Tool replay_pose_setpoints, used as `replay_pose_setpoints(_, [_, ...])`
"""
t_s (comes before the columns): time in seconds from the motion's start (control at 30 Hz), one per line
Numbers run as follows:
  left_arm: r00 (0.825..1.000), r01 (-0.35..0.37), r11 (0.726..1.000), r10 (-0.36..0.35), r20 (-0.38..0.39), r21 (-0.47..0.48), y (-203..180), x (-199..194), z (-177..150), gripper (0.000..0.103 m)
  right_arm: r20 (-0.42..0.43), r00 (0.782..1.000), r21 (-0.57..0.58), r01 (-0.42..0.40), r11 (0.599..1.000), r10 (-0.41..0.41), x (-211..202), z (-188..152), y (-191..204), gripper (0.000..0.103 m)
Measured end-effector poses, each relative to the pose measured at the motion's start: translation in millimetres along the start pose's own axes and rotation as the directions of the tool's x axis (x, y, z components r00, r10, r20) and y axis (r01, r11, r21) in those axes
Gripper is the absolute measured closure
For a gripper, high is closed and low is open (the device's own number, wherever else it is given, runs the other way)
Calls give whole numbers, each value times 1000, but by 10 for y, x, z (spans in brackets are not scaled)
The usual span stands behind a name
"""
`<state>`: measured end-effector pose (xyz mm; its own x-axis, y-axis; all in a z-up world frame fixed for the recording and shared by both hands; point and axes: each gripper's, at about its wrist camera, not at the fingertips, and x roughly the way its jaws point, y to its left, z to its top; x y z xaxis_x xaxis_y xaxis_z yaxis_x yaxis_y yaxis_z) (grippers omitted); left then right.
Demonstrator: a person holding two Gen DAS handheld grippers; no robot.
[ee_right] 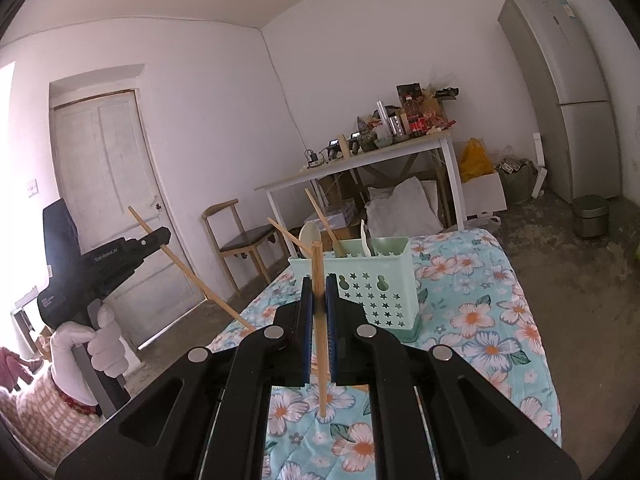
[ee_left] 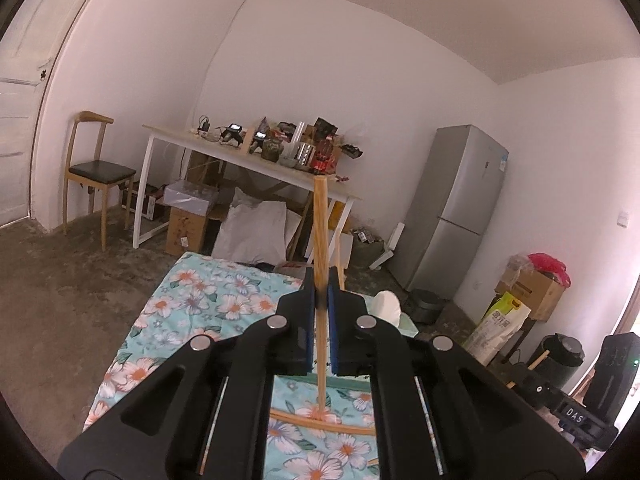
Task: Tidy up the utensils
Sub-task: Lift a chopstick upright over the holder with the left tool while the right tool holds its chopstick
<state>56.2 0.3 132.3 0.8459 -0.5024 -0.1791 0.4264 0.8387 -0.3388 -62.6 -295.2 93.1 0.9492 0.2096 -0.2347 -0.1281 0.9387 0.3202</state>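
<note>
Chopsticks: one pinched upright in left gripper, one in right gripper (green holder beyond).

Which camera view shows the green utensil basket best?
The right wrist view: the green utensil basket stands upright on the floral cloth, with its star-holed front wall, a spoon and chopsticks inside it visible. The left wrist view shows almost nothing of it; the left gripper hides that area.

"DAS" on a black device; "GenRobot.AI" on the left tool.
</note>
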Motion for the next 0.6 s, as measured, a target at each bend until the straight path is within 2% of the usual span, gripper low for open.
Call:
replay_pose_setpoints(0.2, [999,36,999,-36,36,14,-104,30,129,98,6,1000,-25,-3,1000,3,38,88,33,97])
replay_pose_setpoints(0.4, [990,82,996,-85,115,33,-297,109,416,98,25,1000,-39,-11,999,12,19,164,13,97])
replay_pose_setpoints(0.5, [978,109,992,-119,169,67,-481,263,619,98,48,999,-21,-9,1000,11,-32,221,-59,97])
replay_pose_setpoints(0.6, [976,109,989,-126,179,105,-658,542,660,98,62,998,1,-16,1000,16,-61,263,-147,97])
